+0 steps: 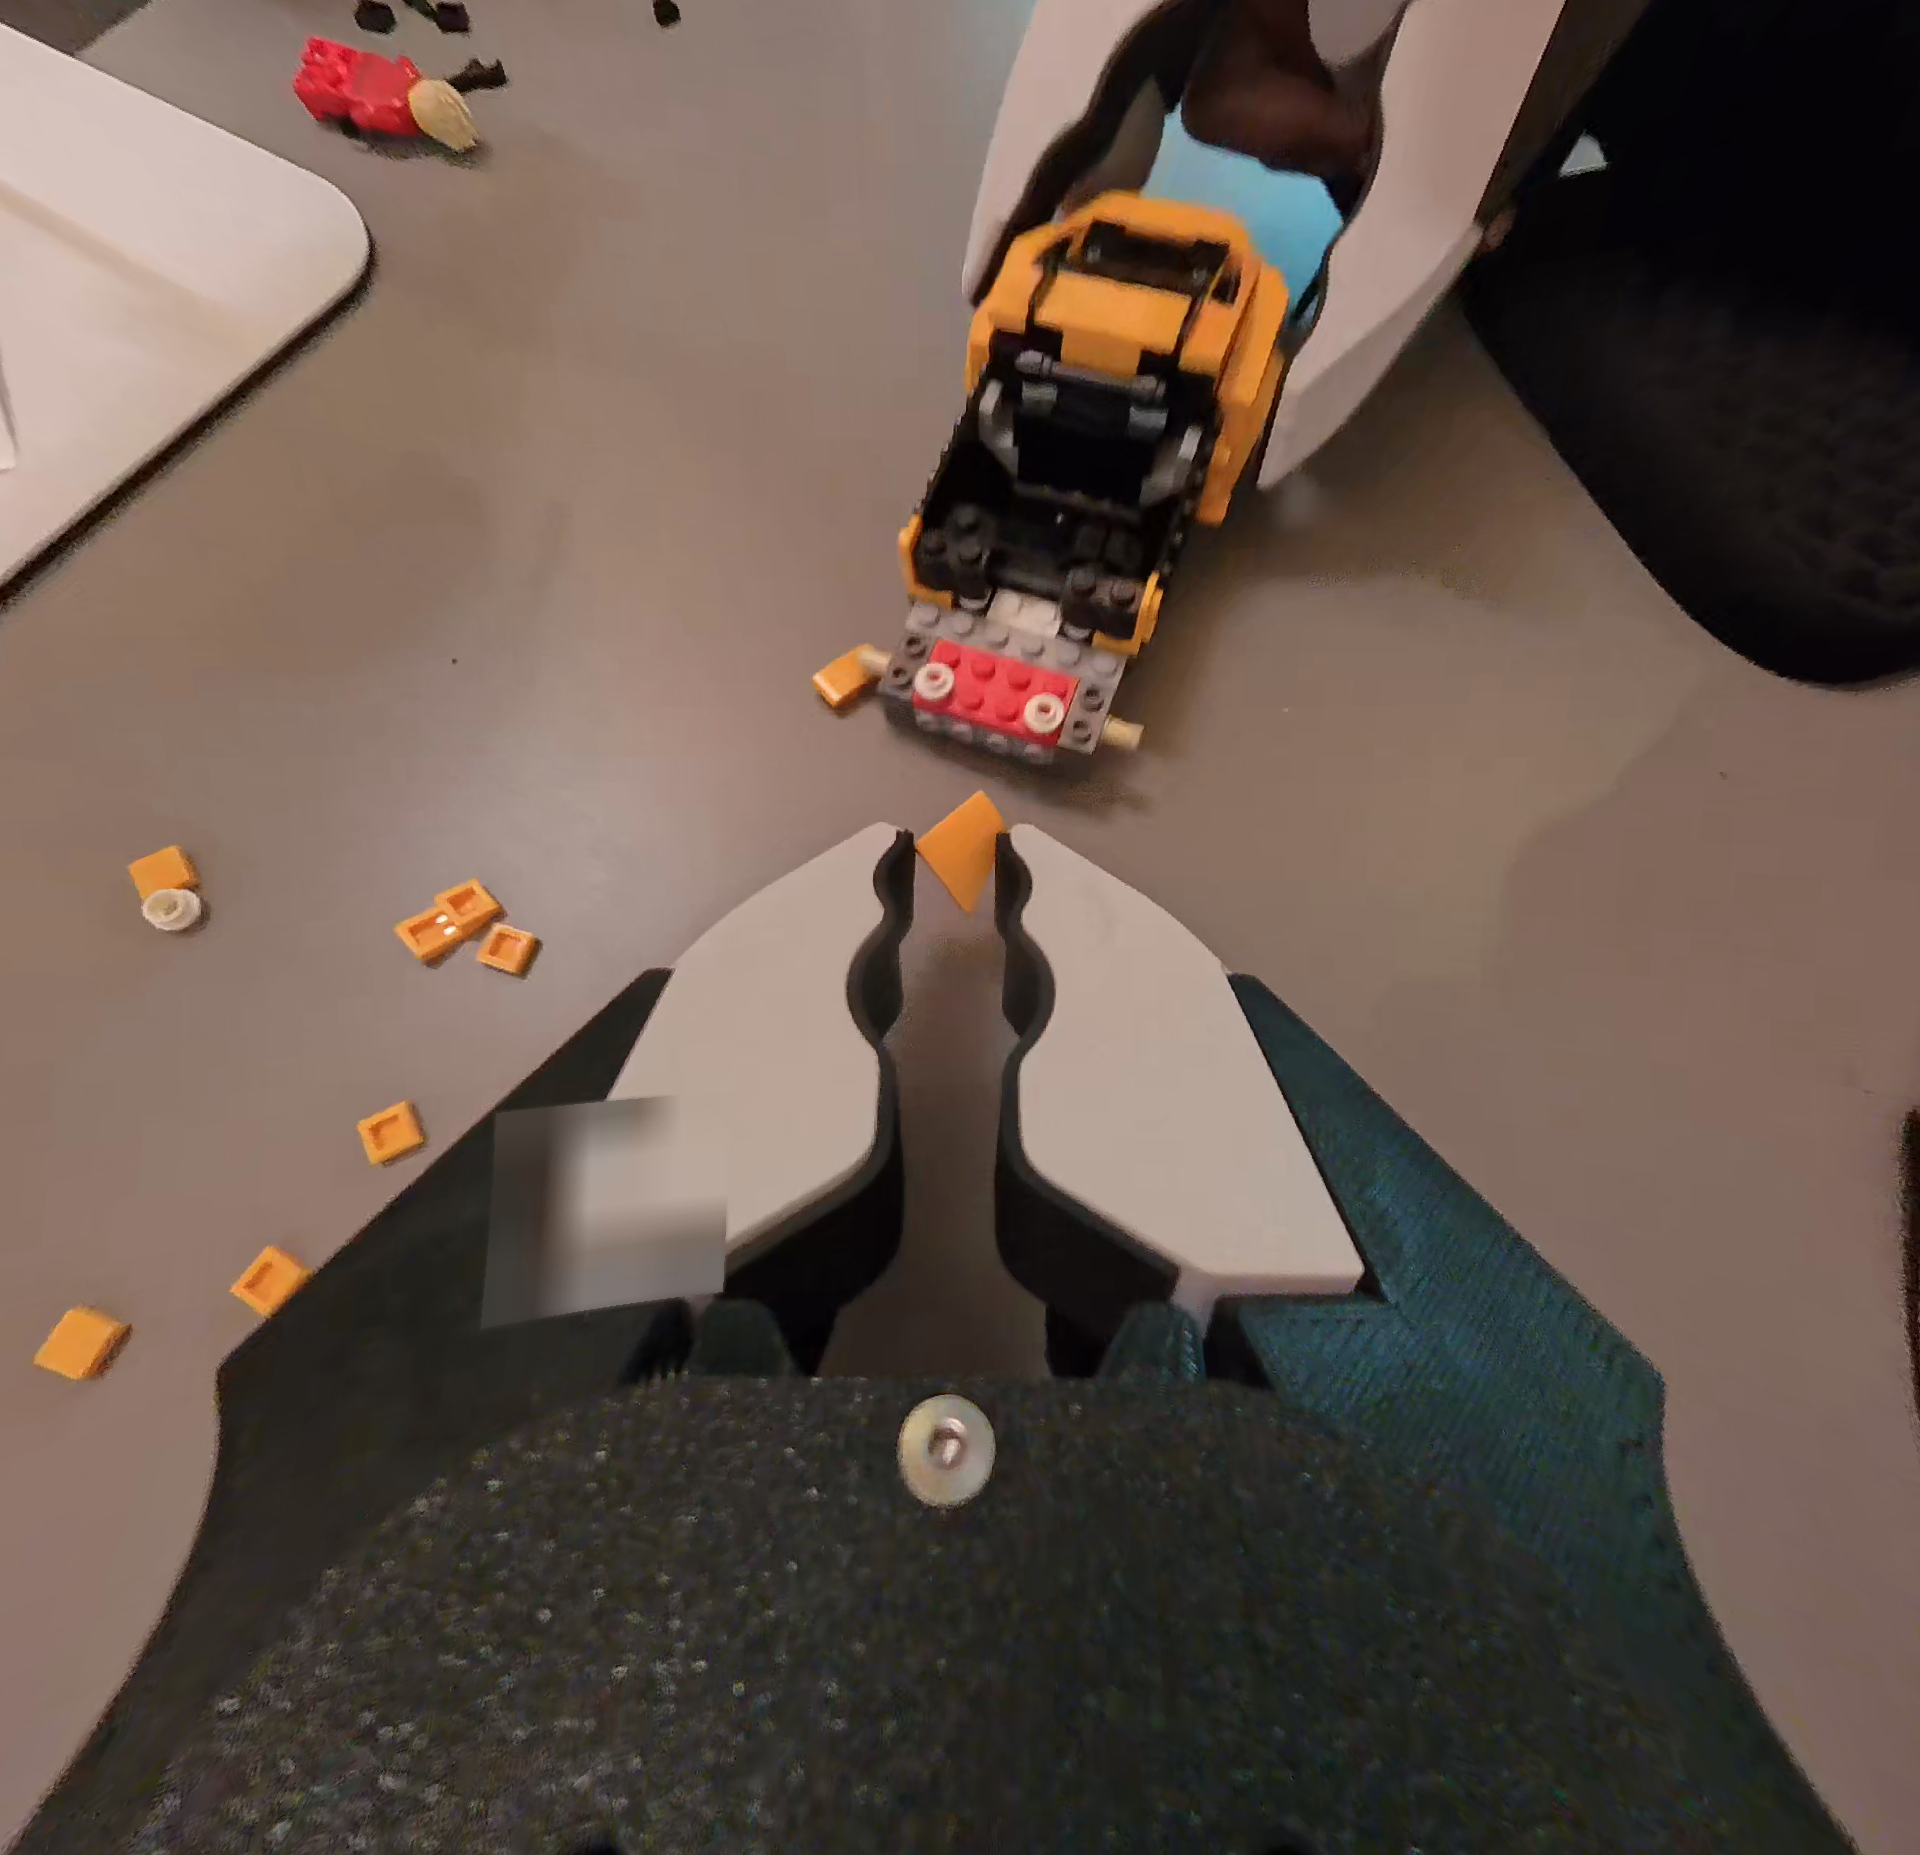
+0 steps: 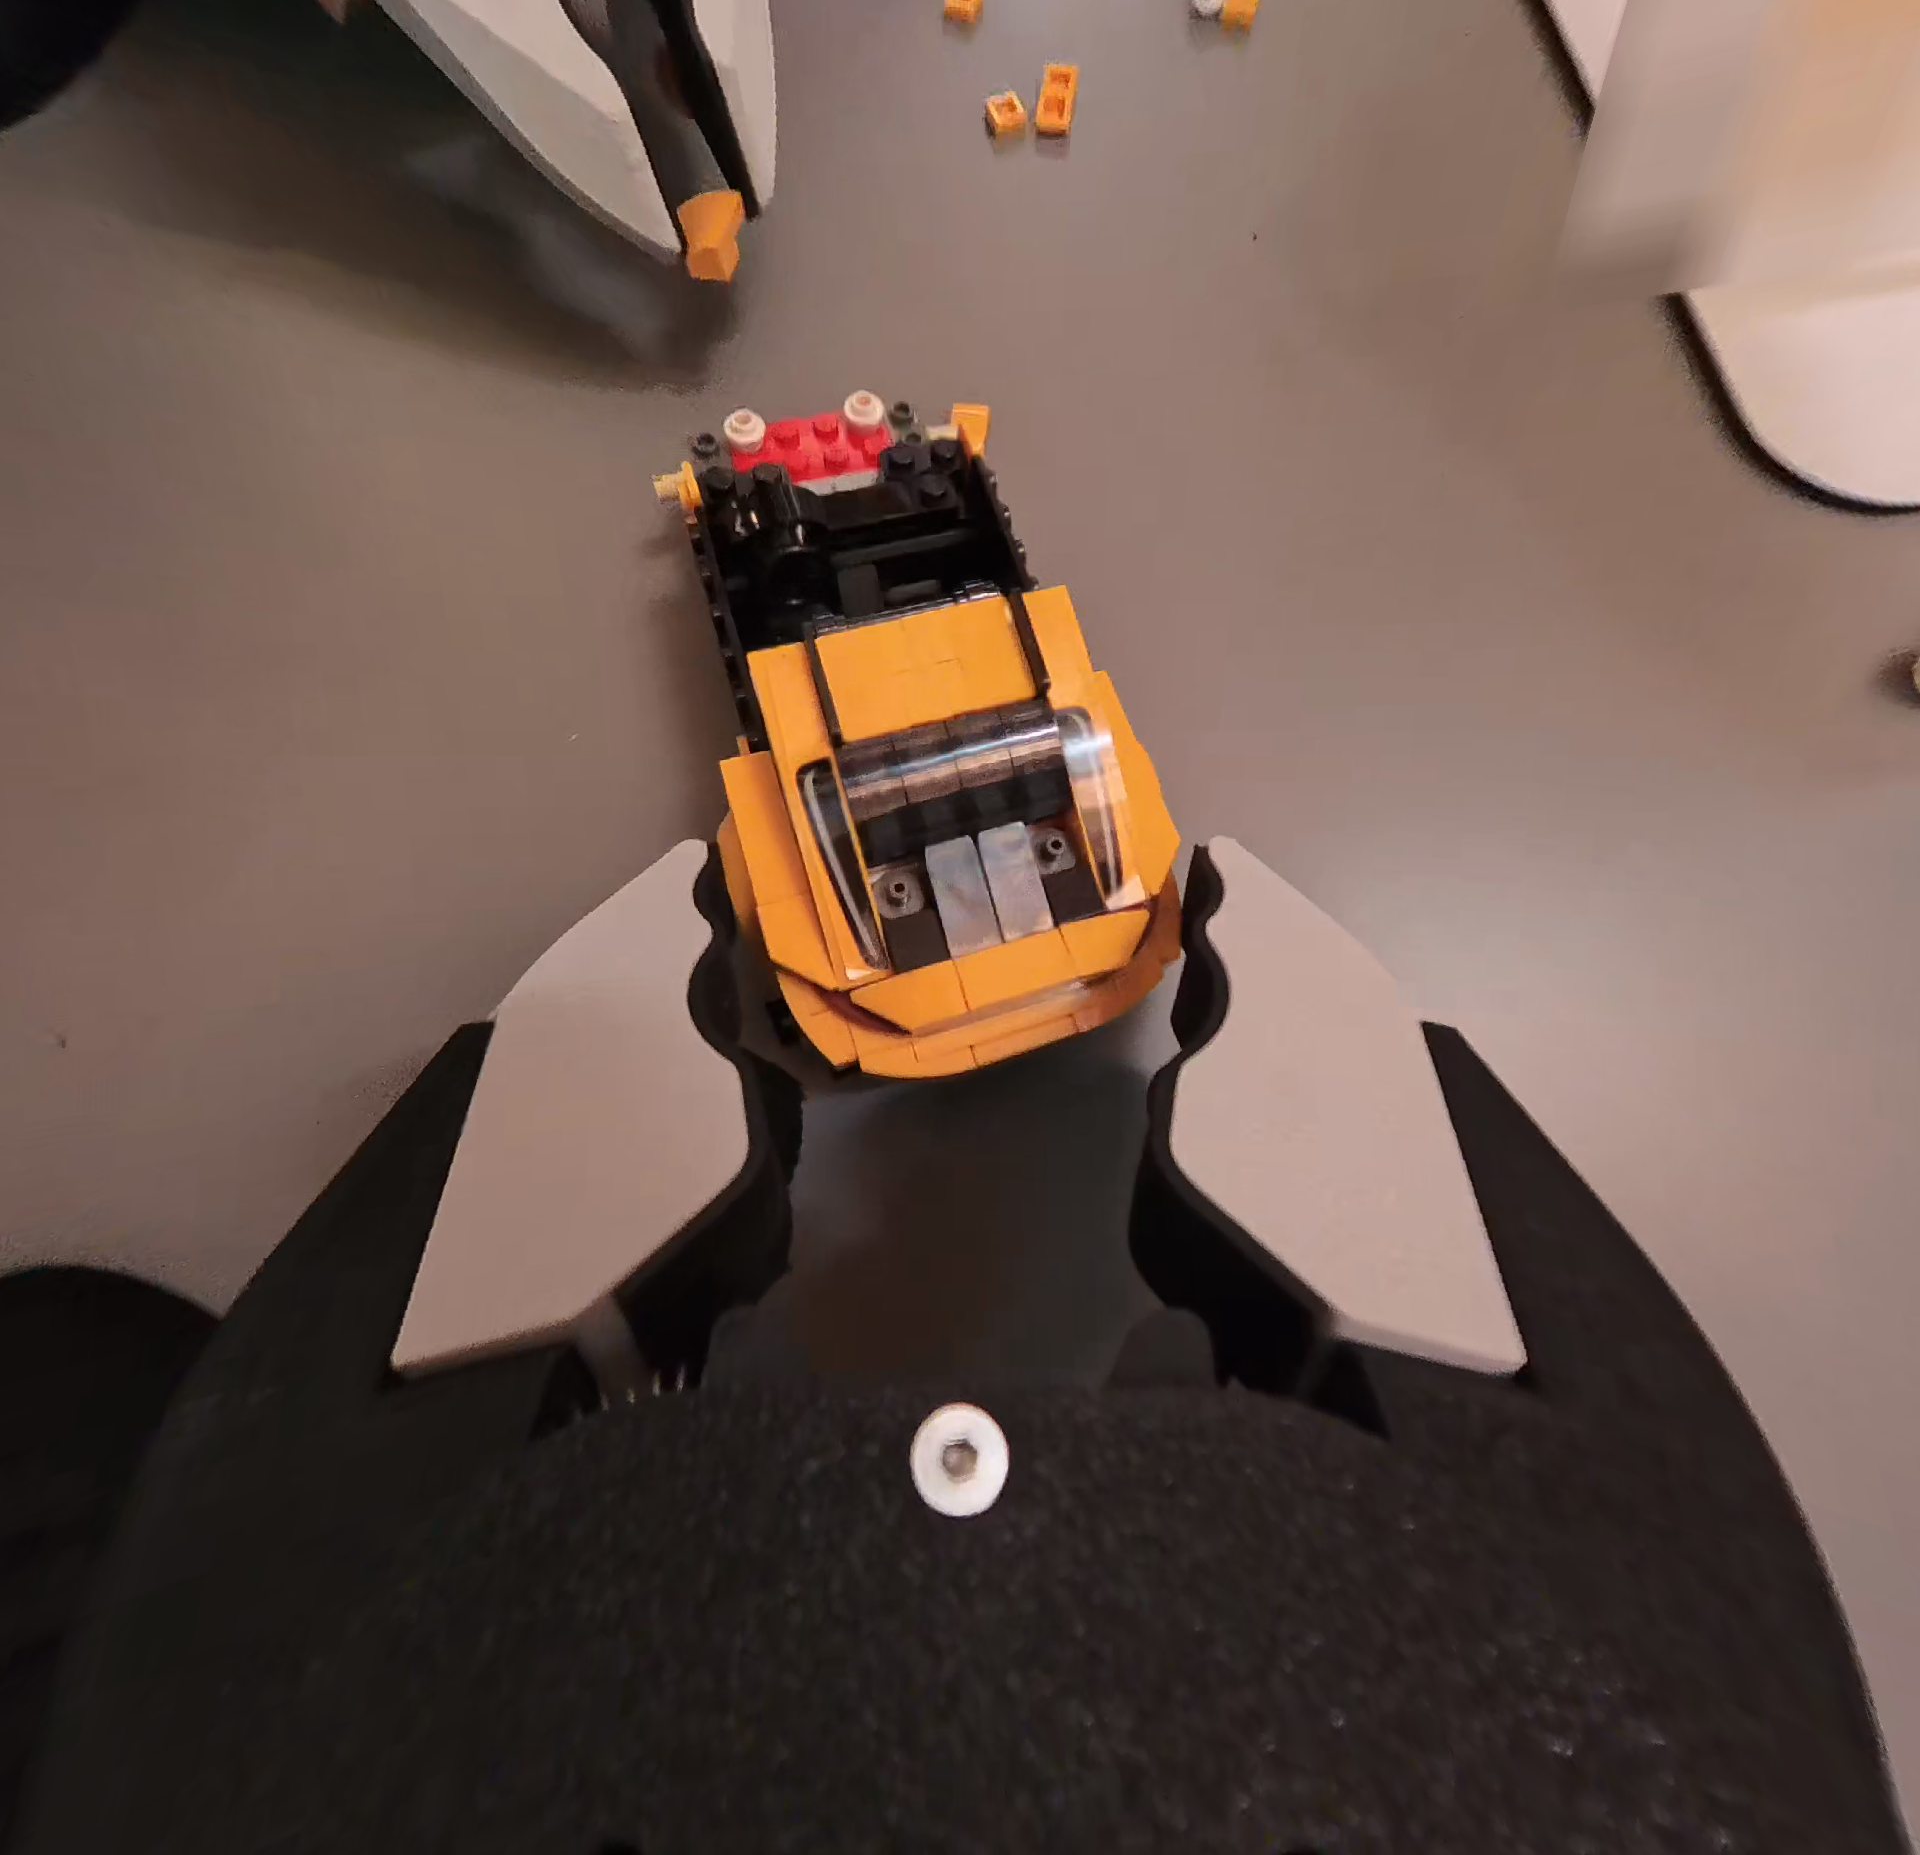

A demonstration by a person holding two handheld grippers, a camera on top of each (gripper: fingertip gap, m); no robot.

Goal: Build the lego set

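Left wrist view, left to right: loose orange tiles (image 1: pixel 462 922) at left, left gripper (image 1: pixel 958 844) pinching orange piece (image 1: pixel 961 849) at centre, toy car (image 1: pixel 1091 475) upper right between right gripper (image 1: pixel 1132 319) spread fingers, contact unclear.

Most of the grey table (image 1: pixel 623 579) is open, so there's plenty of room down the middle. Loose orange tiles (image 1: pixel 462 922) litter the left, a white tray (image 1: pixel 156 278) blocks the far left corner, and the brick car (image 1: pixel 1091 475) fills the far right.
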